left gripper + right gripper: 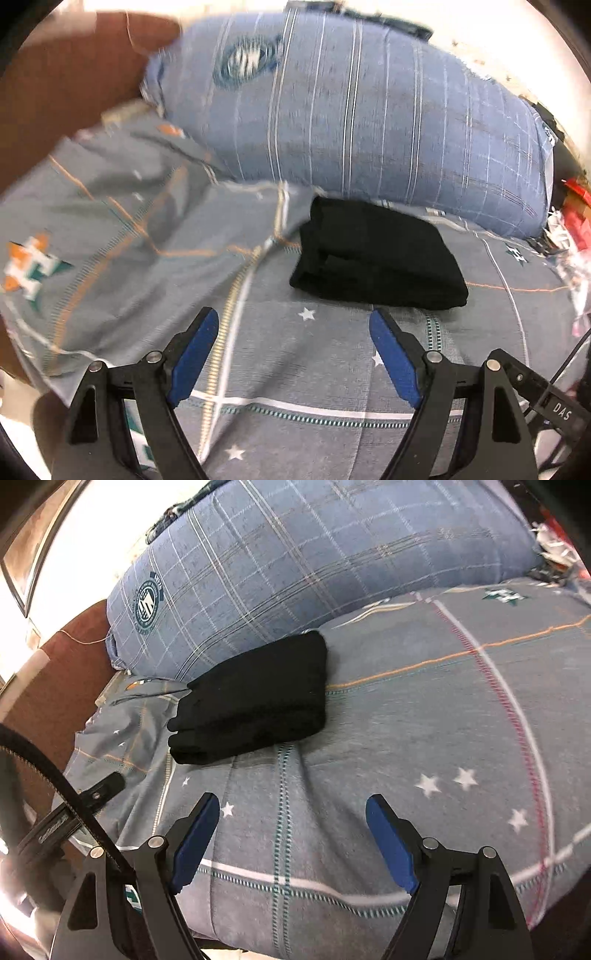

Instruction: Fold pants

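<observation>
The black pants (376, 254) lie folded into a compact block on the grey patterned bedsheet (295, 350), just in front of a blue striped pillow. In the right wrist view the same folded pants (255, 698) rest left of centre, against the pillow's front edge. My left gripper (293, 321) hangs open above the sheet, short of the pants, with nothing between its blue pads (197, 354). My right gripper (291, 805) is also open over bare sheet (424, 709), below and to the right of the pants. Neither gripper touches the pants.
A large blue plaid pillow (351, 110) fills the back of the bed; it shows too in the right wrist view as the pillow (295, 554). A brown headboard (66, 74) stands at the left. Red and white clutter (572, 221) lies at the right edge. Part of the other gripper (74, 812) shows at the left.
</observation>
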`<state>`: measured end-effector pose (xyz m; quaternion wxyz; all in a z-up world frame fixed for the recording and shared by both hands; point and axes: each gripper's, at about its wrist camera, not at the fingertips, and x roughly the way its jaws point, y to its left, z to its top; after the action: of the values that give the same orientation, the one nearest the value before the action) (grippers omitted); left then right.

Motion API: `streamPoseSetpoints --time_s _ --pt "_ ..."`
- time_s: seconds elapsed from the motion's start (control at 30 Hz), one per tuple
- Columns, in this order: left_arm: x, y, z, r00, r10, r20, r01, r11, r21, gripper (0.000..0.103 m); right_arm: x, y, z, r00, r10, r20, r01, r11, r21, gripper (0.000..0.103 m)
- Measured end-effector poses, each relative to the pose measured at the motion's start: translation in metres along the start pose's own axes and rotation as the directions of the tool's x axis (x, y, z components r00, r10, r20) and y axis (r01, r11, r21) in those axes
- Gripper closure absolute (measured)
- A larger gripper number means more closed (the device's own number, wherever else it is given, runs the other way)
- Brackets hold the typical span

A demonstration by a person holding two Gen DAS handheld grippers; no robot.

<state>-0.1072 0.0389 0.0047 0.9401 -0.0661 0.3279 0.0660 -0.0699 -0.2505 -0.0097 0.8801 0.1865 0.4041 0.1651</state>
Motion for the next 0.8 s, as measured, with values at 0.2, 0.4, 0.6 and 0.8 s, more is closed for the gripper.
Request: streamPoseSetpoints --time_s 0.2,0.4,0.6,0.8 --pt "-0.049 -0.018 -0.006 0.986 0.058 0.157 -0.065 0.997 0.039 0.001 -0.021 0.015 -0.013 0.999 -0.014 0.041 0.015 0.999 -0.046 0.017" --pt "-0.074 -0.03 -0.007 0.975 0.106 0.196 -0.119 0.991 0.055 0.0 -0.033 0.032 -0.022 0.998 -0.01 0.064 0.017 0.993 -0.114 0.016" --pt "-0.084 -0.033 -0.015 0.969 0.088 0.23 -0.102 0.994 0.05 0.0 -0.03 0.036 -0.026 0.999 -0.013 0.053 0.02 0.991 -0.13 0.015" --pt "-0.067 -0.034 -0.019 0.991 0.05 0.127 -0.058 0.997 0.058 0.0 -0.022 0.034 -0.029 0.999 -0.025 0.025 0.028 0.992 -0.123 0.014"
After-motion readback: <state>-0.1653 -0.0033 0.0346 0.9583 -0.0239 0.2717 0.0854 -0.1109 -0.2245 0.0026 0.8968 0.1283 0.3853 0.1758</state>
